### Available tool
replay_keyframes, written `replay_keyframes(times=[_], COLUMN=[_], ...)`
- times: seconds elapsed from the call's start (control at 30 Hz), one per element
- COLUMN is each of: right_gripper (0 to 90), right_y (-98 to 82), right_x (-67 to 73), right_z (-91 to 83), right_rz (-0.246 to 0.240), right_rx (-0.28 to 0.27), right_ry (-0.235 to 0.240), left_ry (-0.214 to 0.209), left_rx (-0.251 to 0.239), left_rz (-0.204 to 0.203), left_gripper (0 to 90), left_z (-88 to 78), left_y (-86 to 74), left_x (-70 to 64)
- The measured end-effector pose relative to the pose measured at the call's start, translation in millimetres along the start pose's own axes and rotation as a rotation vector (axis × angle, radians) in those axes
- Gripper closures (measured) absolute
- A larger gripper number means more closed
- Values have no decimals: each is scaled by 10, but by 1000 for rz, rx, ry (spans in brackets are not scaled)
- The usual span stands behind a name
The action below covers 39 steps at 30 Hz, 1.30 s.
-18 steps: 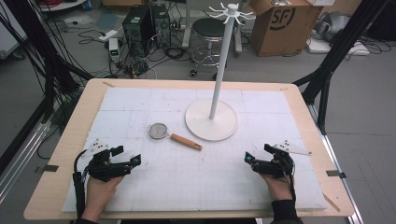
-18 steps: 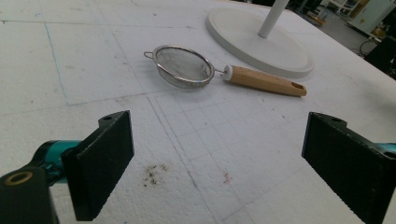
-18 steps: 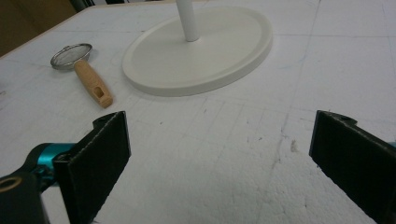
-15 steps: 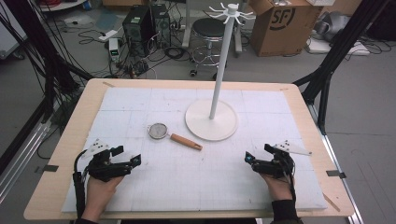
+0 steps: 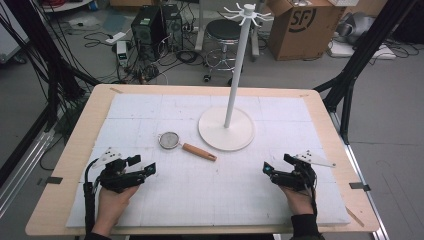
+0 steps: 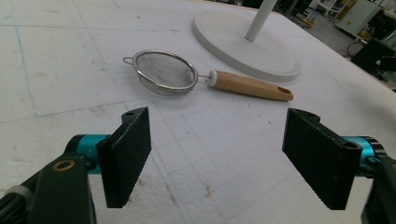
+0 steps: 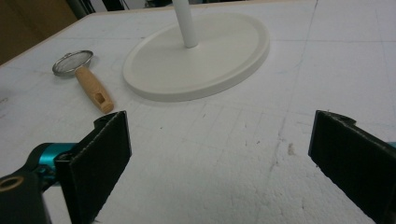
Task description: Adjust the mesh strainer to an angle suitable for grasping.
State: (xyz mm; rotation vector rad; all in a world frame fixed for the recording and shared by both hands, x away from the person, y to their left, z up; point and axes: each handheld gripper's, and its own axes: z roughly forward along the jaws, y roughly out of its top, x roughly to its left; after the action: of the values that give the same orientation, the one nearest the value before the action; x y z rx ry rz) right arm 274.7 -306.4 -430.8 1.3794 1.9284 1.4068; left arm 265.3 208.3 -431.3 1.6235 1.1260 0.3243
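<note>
On the worktop (image 5: 90,150), high view: pale wood rim w/ a white foam sheet (image 5: 210,190) over it, faint grid lines scored in. Strainer (image 5: 186,145) lies flat near the middle, left of centre: round wire-mesh bowl w/ metal rim, tapered light-wood handle pointing right & near. Just right of it, touching or nearly so, the white stand (image 5: 226,129): flat round disc base, thin straight pole, spoked hooks on top. Left hand-held gripper (image 5: 145,169) sits near-left, black body, grey three-cornered plate on top, held by a hand; right hand-held gripper (image 5: 268,170) near-right, same build. Both well apart from the strainer.

Left gripper view: left hand-held gripper (image 6: 217,154) has its two flat black ribbed pads spread wide, nothing between them, bare foam below. Strainer (image 6: 187,77) lies beyond, mesh fine & shiny, small wire loop on the far rim, handle w/ a slot at its end. Stand base (image 6: 275,56) behind, smooth matte disc w/ raised lip.

Right gripper view: right hand-held gripper (image 7: 219,154) also wide open, empty; pads rough-textured, teal metal fittings behind. Foam pitted & grainy. Strainer (image 7: 86,77) far left, stand base (image 7: 219,56) far centre.
</note>
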Motion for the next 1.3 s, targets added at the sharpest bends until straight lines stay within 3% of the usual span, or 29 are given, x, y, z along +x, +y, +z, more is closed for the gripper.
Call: replay_keyframes(times=[0.07,0.2,0.53,0.63,0.8,0.93,1.03,1.27,1.3], right_gripper=[50,50,53,53,53,62,62,62,62], right_y=[-1,-5,-2,-2,-3,-5,-7,-9,-9], right_x=[-2,2,22,19,29,25,21,27,27], right_z=[3,9,17,16,12,15,18,27,27], right_rz=[2,0,-11,-12,-11,-12,-7,-7,-7], right_rx=[2,10,7,7,7,12,15,20,20], right_ry=[0,-2,7,10,13,5,8,13,13], left_ry=[8,-43,-33,-27,-53,-70,-49,-52,-47], left_rx=[10,3,1,16,16,4,9,4,15], left_rz=[21,-17,-63,-58,-49,-83,-116,-147,-133], left_gripper=[292,388,542,575,613,685,717,838,855], left_z=[18,47,83,133,197,238,275,356,370], left_y=[18,35,53,105,245,308,308,325,343], left_x=[-18,22,87,72,5,10,64,111,108])
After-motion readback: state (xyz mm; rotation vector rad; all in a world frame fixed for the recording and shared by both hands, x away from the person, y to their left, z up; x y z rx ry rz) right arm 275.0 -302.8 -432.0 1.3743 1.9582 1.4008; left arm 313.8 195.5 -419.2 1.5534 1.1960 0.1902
